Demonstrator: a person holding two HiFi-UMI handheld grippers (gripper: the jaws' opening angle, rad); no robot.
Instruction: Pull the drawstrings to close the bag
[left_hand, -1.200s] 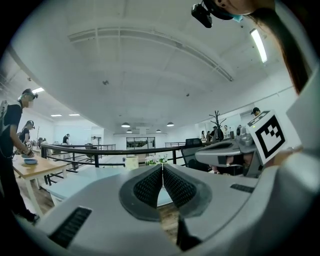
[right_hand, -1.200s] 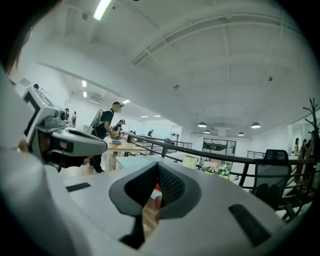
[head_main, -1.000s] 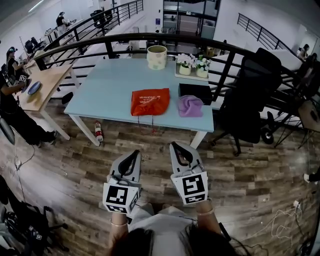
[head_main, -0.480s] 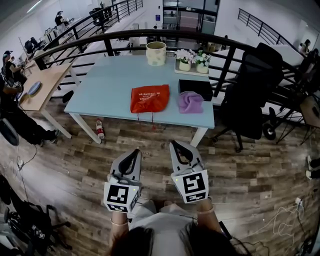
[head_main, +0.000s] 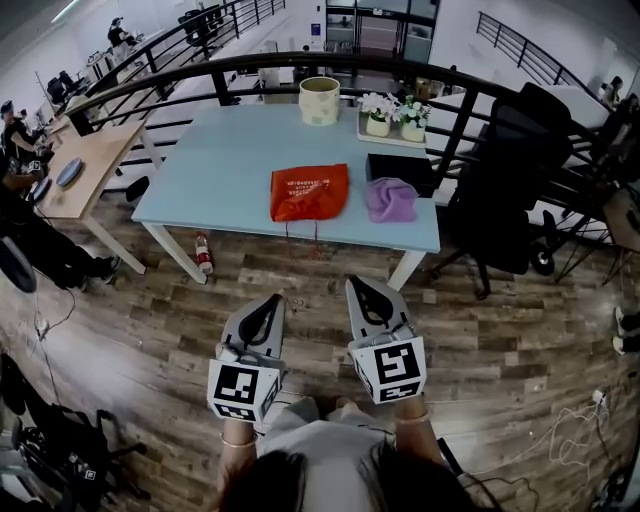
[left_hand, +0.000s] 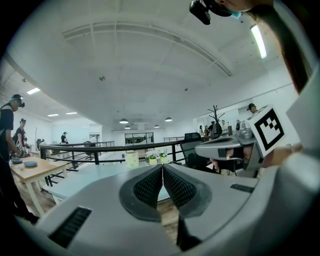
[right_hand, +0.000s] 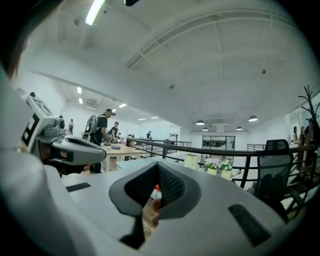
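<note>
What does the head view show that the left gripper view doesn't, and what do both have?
Head view only: the red bag, its drawstrings hanging over the edge, the purple cloth and a bottle on the floor. Left gripper view only: the ceiling lamps. Both: the blue table, the cup, the flower pots and the right gripper.

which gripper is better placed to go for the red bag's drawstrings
Right, narrowly. Left gripper and right gripper are both shut, short of the table, but the right sits slightly further forward and its view shows the red bag in line with its jaws.
</note>
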